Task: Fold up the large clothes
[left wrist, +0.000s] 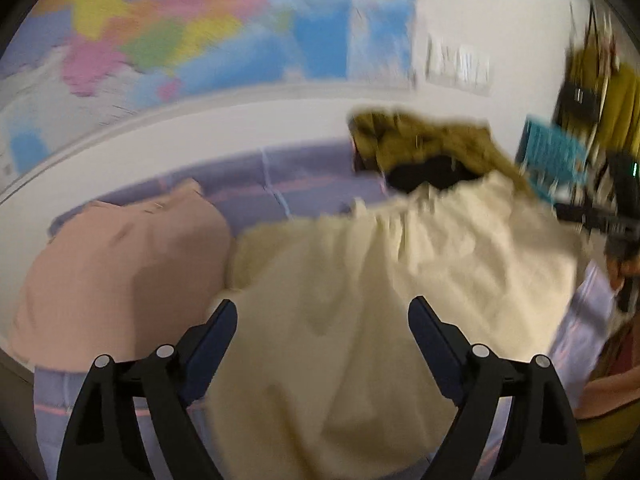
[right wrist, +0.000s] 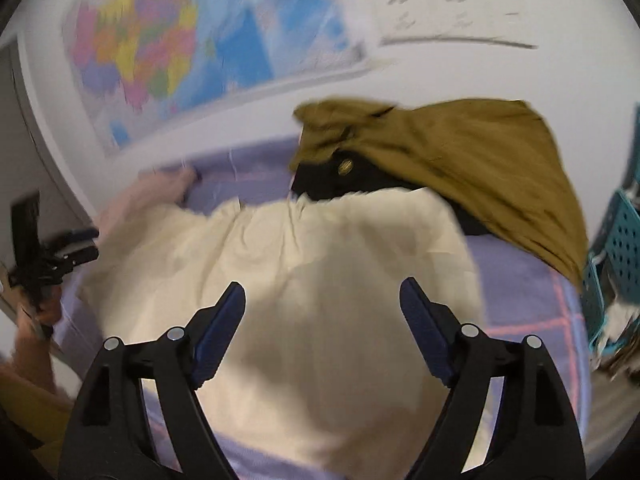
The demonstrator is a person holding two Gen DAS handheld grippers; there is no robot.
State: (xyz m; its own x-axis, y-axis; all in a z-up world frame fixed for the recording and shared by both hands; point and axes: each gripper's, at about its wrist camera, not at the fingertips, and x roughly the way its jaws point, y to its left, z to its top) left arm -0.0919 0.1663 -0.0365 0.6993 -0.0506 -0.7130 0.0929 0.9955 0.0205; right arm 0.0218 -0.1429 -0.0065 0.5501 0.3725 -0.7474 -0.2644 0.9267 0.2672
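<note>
left gripper (left wrist: 323, 320): jaws apart, nothing held | right gripper (right wrist: 322, 306): jaws apart, nothing held | cream garment (right wrist: 288, 264): rumpled on bed (right wrist: 532, 280) | advice: opposite edges should be clamped, cloth drawn flat before folding.

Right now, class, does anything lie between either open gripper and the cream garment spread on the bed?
Nothing visible does. The left gripper and right gripper both hover open directly over the cream garment; the mustard jacket lies beyond it.
</note>
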